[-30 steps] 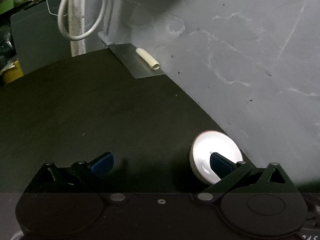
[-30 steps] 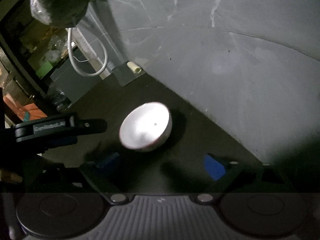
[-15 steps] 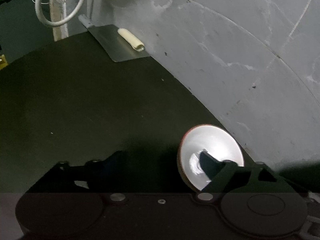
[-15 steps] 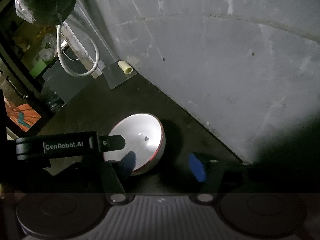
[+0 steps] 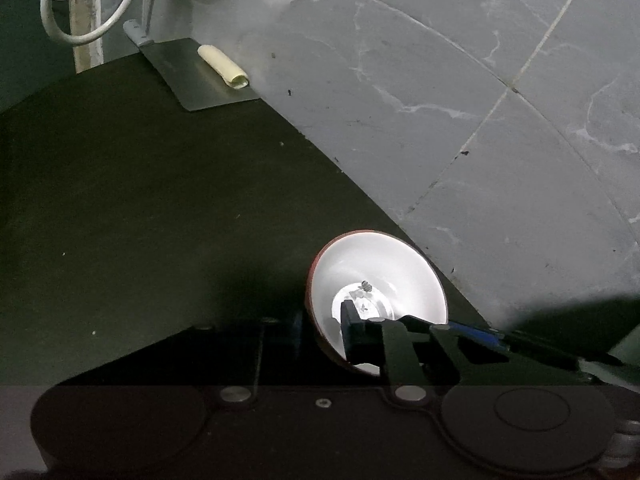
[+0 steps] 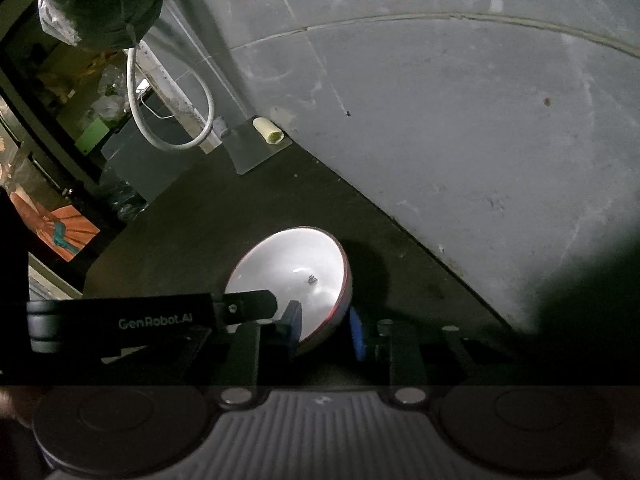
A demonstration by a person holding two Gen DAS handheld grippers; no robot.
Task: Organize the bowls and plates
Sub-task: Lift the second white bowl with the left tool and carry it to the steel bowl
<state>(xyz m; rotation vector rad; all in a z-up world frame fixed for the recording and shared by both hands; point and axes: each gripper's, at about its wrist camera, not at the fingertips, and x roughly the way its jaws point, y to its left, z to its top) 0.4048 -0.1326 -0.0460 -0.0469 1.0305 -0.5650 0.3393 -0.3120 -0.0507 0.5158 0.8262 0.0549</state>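
A bowl, white inside with a red outer wall, sits on the dark counter close to the grey wall. My left gripper straddles the bowl's near-left rim, one finger inside and one outside. Its jaws are closing and the pads press the wall. In the right wrist view the bowl has my right gripper over its near-right rim. The blue pads sit on either side of the wall, with the jaws closing onto it. The left gripper's black body reaches in from the left.
A flat metal blade with a cream roll on it lies at the counter's far end. A white hose loops beside it. The grey tiled wall runs along the right. Cluttered shelves stand beyond the counter's left edge.
Both grippers have come down and in toward the bowl. Their wide-open jaws have closed over opposite sides of its rim. The bowl has stayed in place.
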